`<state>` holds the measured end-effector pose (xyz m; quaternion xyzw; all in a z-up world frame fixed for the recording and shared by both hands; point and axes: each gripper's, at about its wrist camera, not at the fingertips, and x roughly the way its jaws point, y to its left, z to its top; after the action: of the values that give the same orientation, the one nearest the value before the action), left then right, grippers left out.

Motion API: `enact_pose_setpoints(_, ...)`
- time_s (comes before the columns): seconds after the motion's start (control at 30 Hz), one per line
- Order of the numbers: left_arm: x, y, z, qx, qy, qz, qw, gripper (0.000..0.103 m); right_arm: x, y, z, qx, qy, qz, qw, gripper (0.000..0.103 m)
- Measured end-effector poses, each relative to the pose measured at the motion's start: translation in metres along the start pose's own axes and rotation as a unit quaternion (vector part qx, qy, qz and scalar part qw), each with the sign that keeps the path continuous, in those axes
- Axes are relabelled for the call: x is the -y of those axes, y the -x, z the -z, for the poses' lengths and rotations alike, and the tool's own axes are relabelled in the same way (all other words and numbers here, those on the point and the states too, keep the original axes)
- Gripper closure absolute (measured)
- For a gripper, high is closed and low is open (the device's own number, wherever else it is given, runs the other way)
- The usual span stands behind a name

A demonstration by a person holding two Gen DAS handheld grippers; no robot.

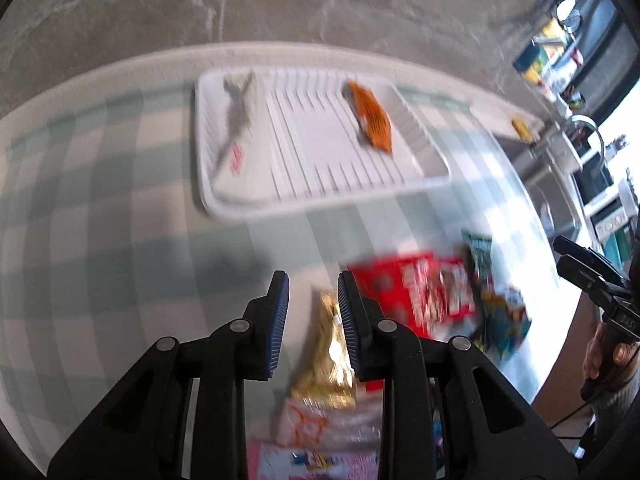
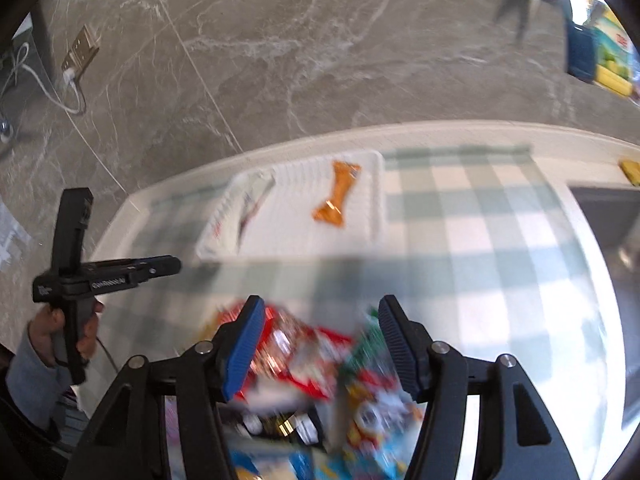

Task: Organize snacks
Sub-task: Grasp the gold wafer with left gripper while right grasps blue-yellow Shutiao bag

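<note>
A white ribbed tray lies on the green checked tablecloth; it holds an orange snack packet and a white packet. It also shows in the right wrist view with the orange packet. My left gripper is open above a gold packet at the edge of a snack pile. A red packet and a green-blue packet lie to its right. My right gripper is open over the red packet and the green-blue packet.
The table's far edge drops to a grey marble floor. A small yellow object sits at the table's far right. Pink packets lie nearest me. Shelves and a sink stand to the right.
</note>
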<state>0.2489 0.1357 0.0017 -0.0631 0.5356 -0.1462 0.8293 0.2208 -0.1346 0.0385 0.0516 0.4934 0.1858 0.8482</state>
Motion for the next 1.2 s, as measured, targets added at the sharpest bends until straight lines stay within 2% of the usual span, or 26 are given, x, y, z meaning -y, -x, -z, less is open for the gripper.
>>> enact_pose_setpoints(0.17,0.014,-0.015,0.034,-0.031,-0.012,-0.004,0.9994,0.079,0.016,0.001,0.047,-0.031,-0.025,0.028,0.999,0.036)
enact_pose_setpoints(0.33,0.022,-0.027,0.049,-0.044,-0.028,-0.020,0.9984,0.079,0.023,-0.003,0.071,-0.045,-0.032,0.042,0.998,0.036)
enact_pose_setpoints(0.63,0.025,-0.046,0.052,-0.060,-0.042,-0.030,0.9968,0.079,0.015,-0.018,0.077,-0.061,-0.016,0.043,0.997,0.036)
enact_pose_setpoints(0.93,0.030,-0.054,0.047,-0.071,-0.066,-0.023,0.9950,0.079,0.008,-0.034,0.078,-0.082,-0.008,0.039,0.996,0.036)
enact_pose_setpoints(1.07,0.030,-0.062,0.043,-0.082,-0.065,-0.010,0.9945,0.071,0.007,-0.039,0.077,-0.084,-0.004,0.037,0.996,0.036)
enact_pose_setpoints(1.1,0.029,-0.063,0.043,-0.085,-0.064,-0.008,0.9943,0.065,0.006,-0.040,0.076,-0.085,-0.004,0.037,0.996,0.036)
enact_pose_setpoints(1.17,0.030,-0.068,0.043,-0.089,-0.069,-0.017,0.9935,0.059,0.006,-0.041,0.076,-0.087,-0.004,0.036,0.996,0.036)
enact_pose_setpoints(1.2,0.030,-0.070,0.043,-0.090,-0.073,-0.021,0.9930,0.059,0.006,-0.042,0.075,-0.087,-0.004,0.036,0.996,0.036)
